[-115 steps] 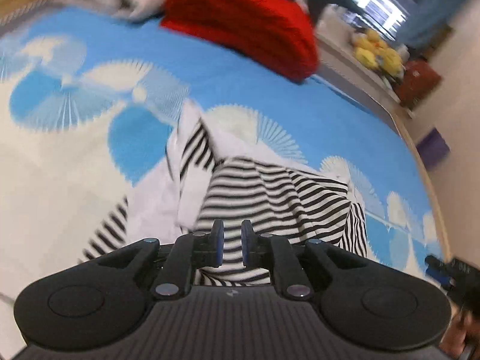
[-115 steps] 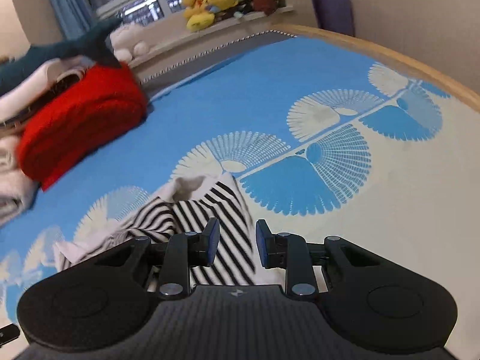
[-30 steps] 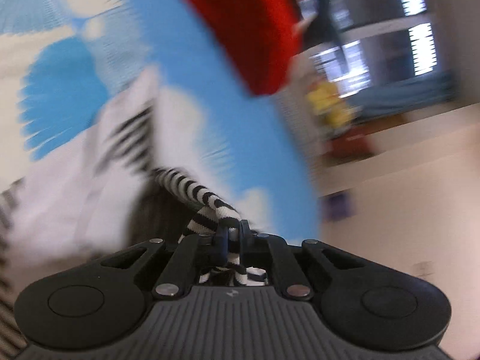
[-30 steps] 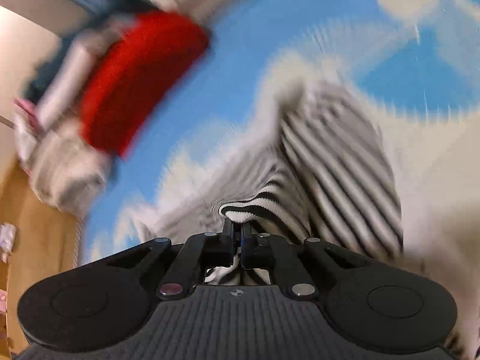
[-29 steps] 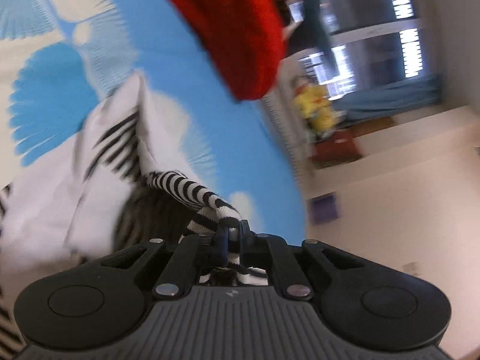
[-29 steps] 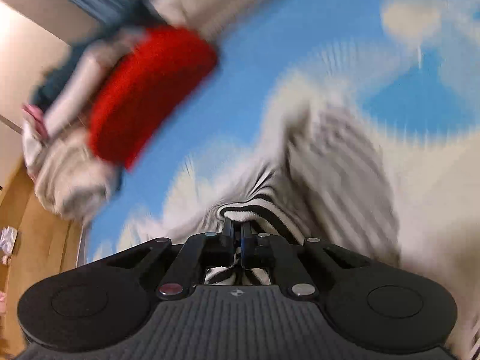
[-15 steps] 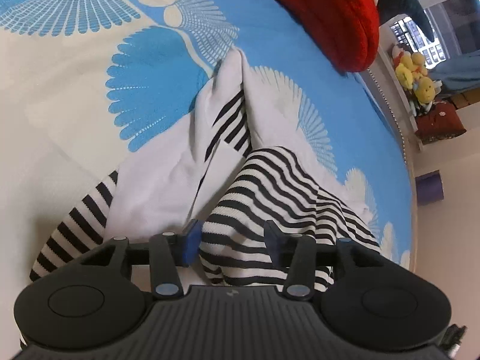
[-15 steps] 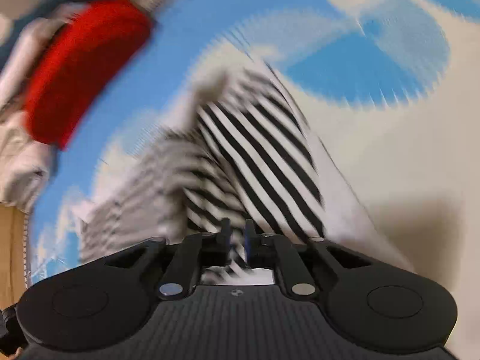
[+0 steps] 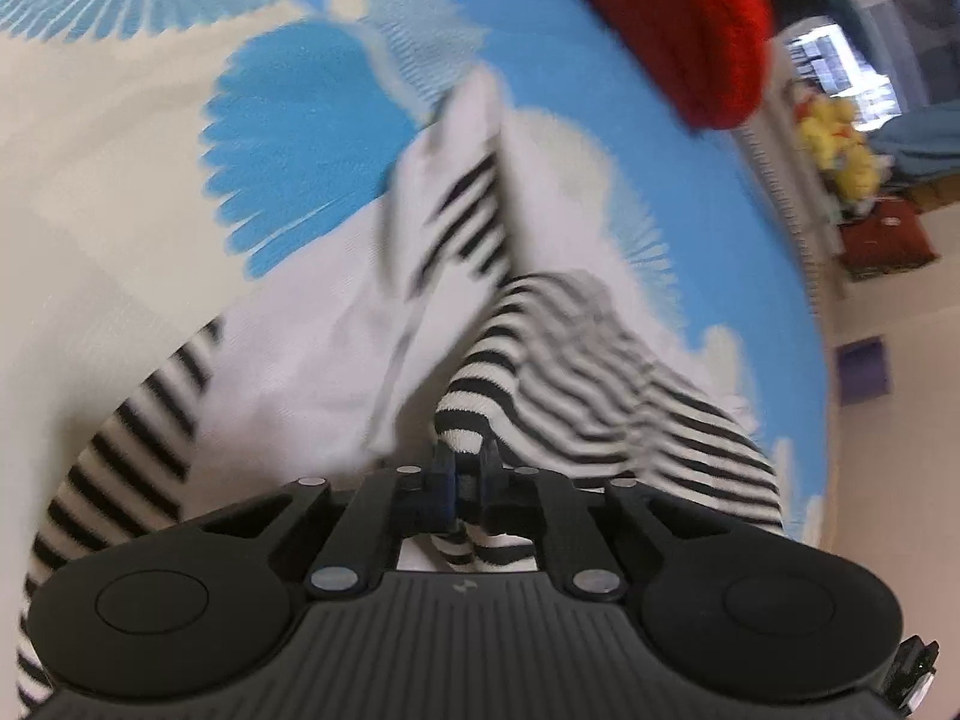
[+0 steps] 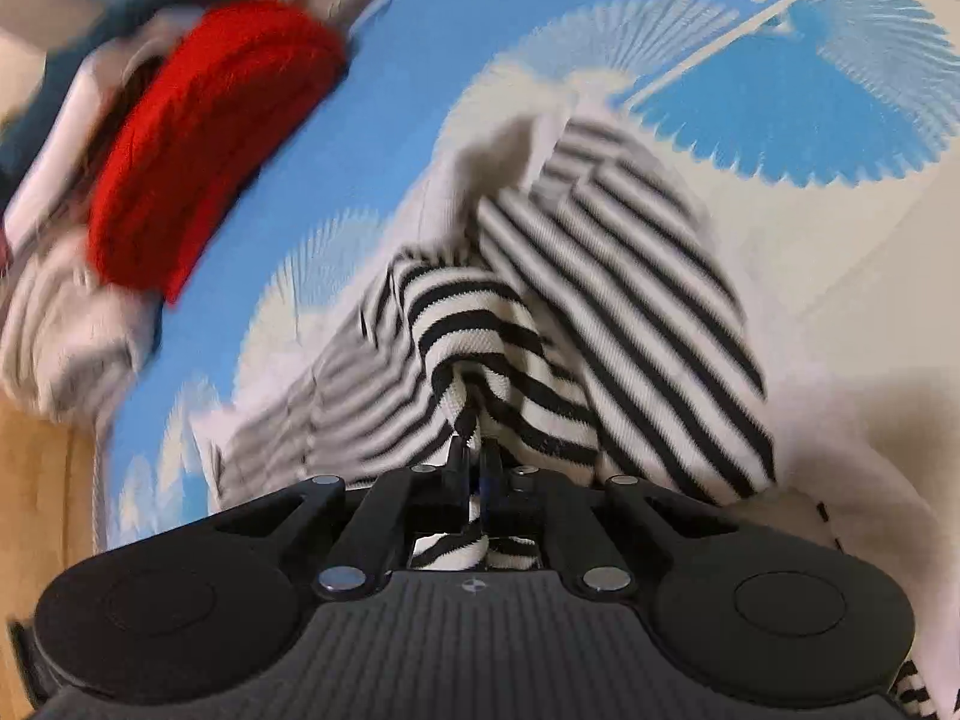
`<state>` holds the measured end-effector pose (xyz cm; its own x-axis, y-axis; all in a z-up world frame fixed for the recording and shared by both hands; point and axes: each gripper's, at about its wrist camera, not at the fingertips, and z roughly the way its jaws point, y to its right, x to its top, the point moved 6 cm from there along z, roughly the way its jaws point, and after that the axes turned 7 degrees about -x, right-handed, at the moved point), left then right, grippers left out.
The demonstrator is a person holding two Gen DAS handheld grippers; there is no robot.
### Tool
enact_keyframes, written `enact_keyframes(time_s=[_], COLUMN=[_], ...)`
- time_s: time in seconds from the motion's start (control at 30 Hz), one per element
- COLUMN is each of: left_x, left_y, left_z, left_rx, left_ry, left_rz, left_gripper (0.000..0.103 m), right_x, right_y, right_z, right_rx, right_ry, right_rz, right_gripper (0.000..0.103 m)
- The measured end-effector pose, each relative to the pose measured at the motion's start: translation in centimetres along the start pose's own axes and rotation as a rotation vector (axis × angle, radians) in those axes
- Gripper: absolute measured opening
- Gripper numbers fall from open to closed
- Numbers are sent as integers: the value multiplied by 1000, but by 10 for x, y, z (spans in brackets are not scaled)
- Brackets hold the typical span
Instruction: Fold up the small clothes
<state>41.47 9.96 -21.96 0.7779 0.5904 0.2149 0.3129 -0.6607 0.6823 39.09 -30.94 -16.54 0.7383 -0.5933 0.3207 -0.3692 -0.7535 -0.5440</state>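
A small black-and-white striped garment (image 9: 600,396) with white panels lies crumpled on the blue and cream patterned bed cover (image 9: 288,138). In the left wrist view my left gripper (image 9: 465,471) is shut on a striped fold of it, the cloth bunched between the pads and running back under the jaws. In the right wrist view the same striped garment (image 10: 600,312) spreads ahead, and my right gripper (image 10: 477,462) is shut on another raised striped fold. Both views are blurred.
A folded red knit (image 9: 678,18) lies at the far side of the bed, red knit (image 10: 204,144) beside pale folded clothes (image 10: 66,324). Yellow plush toys (image 9: 840,144) sit on a ledge beyond the bed edge. A wooden floor (image 10: 36,480) shows at left.
Half a second ago the left jaws stood wide around the striped cloth; now they are shut on a fold. The right gripper also pinches a fold again, and both have sunk toward the bed.
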Motion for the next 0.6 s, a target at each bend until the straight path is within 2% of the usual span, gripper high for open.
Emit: enact_keyframes(time_s=[0.07,0.1,0.13,0.17,0.2,0.27,0.3,0.33,0.37,0.4,0.43,0.53,0.6], left_x=[5,7,7,7,6,1,1,2,5,8,11,14,11], left_y=[10,11,9,4,-2,-17,-22,-24,-21,-14,-7,19,33], left_z=[-9,-11,-9,-7,-2,9,10,8,4,-3,-9,-27,-27], left_rx=[-51,-54,-47,-36,-15,70,95,94,86,77,75,52,17], left_ry=[45,56,54,39,10,-63,-68,-57,-40,-10,20,118,133], left_rz=[32,40,39,28,9,-15,-24,-35,-32,-7,25,162,212], left_gripper=[6,6,6,6,7,8,13,15,15,15,15,15,15], right_x=[10,15,19,20,19,9,1,-7,-10,-9,-5,8,15], right_y=[-2,-6,-7,-2,5,30,43,52,55,52,45,21,7], right_z=[-20,-32,-39,-39,-34,-8,6,15,18,17,13,-12,-29], right_rx=[81,121,152,161,135,-10,-89,-144,-154,-159,-158,-174,-169], right_ry=[99,149,178,169,140,19,-51,-101,-115,-112,-90,47,153], right_rz=[39,40,49,86,116,161,181,205,221,210,172,38,-65], right_gripper=[1,1,1,1,1,2,2,6,11,12,12,27,27])
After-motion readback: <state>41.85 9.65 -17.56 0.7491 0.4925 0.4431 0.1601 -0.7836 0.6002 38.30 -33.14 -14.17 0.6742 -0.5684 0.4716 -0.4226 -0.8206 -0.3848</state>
